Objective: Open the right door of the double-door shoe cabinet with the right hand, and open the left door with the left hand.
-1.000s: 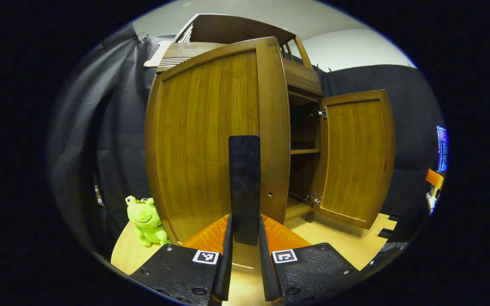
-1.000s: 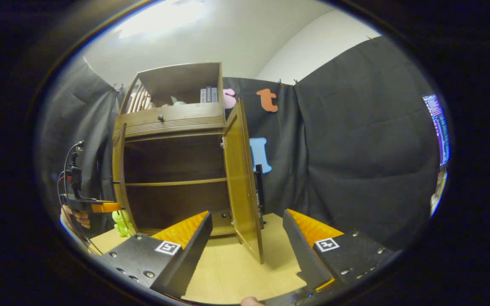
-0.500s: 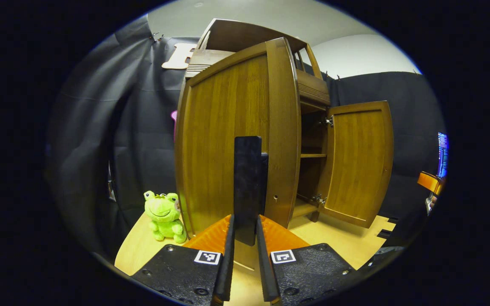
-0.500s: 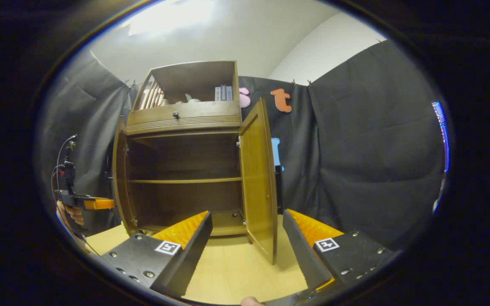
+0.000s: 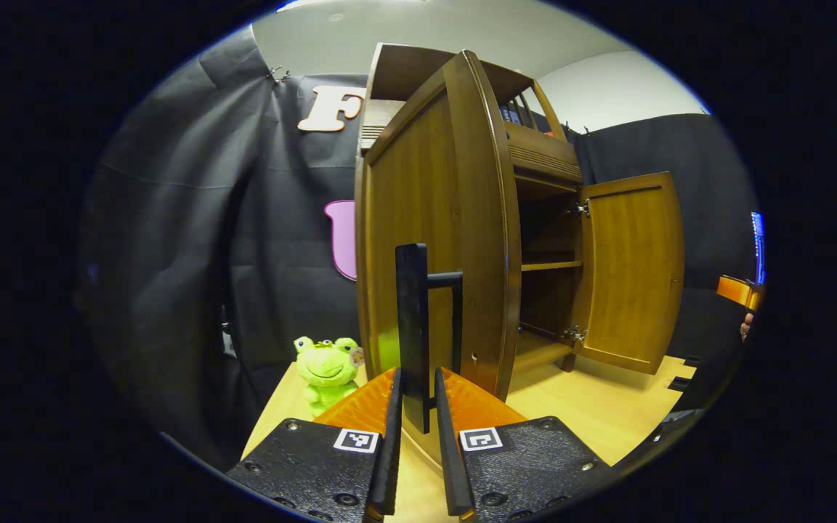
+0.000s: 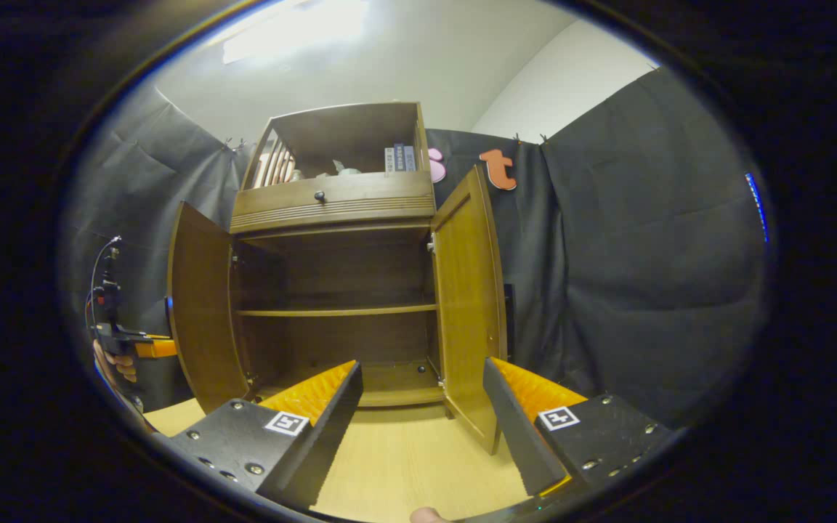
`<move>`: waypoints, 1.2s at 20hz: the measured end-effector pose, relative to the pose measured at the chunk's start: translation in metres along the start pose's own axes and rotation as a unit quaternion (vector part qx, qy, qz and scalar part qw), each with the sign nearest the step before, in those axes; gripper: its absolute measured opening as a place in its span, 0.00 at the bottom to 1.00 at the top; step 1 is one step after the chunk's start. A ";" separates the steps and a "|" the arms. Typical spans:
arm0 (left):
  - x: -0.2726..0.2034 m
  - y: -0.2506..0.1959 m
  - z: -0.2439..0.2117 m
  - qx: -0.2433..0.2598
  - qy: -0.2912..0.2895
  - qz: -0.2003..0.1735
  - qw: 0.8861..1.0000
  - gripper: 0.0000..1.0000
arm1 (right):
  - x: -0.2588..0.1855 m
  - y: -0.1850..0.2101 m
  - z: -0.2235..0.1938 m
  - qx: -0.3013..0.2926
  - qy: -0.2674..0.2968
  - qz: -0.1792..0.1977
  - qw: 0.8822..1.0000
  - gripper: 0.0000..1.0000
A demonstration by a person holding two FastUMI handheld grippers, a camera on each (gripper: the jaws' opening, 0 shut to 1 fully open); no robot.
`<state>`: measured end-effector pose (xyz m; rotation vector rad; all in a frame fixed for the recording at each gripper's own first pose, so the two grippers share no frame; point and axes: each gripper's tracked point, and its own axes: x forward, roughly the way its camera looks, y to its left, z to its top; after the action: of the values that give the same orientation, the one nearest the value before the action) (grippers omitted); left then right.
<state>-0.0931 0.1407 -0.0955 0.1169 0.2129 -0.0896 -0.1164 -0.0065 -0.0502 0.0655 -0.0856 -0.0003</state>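
The brown wooden shoe cabinet (image 6: 335, 211) stands on a light wood table with both doors swung out. In the left gripper view, my left gripper (image 5: 416, 375) is shut on the black bar handle (image 5: 411, 327) of the left door (image 5: 429, 218), which I see nearly edge-on. The right door (image 5: 633, 269) hangs wide open beyond it. In the right gripper view, my right gripper (image 6: 422, 367) is open and holds nothing, a short way in front of the cabinet. From there the left door (image 6: 200, 319) and right door (image 6: 469, 305) frame the bare inner shelf (image 6: 338, 311).
A green frog plush (image 5: 328, 367) sits on the table (image 5: 607, 421) left of the cabinet. A drawer with a knob (image 6: 320, 196) and an open top shelf with books (image 6: 400, 156) sit above the doors. Black cloth walls close in behind and at both sides.
The left door has swung farther open with my left gripper on its handle. The right gripper stays open, clear of the right door; its view has turned left.
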 end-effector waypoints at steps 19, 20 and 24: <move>-0.040 0.067 0.014 -0.060 -0.005 0.036 0.998 0.62 | 0.011 -0.007 0.008 -0.011 0.002 -0.017 1.000 0.95; -0.045 0.067 0.016 -0.058 -0.007 0.040 0.998 0.65 | 0.011 -0.008 0.008 -0.010 0.002 -0.018 1.000 0.99; -0.053 0.069 0.029 -0.047 -0.010 0.074 0.996 0.87 | 0.012 -0.010 0.012 -0.004 -0.002 -0.018 1.000 0.99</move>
<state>-0.1316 0.2093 -0.0490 0.0375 0.1871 0.0665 -0.1057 -0.0177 -0.0375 0.0583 -0.0881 -0.0365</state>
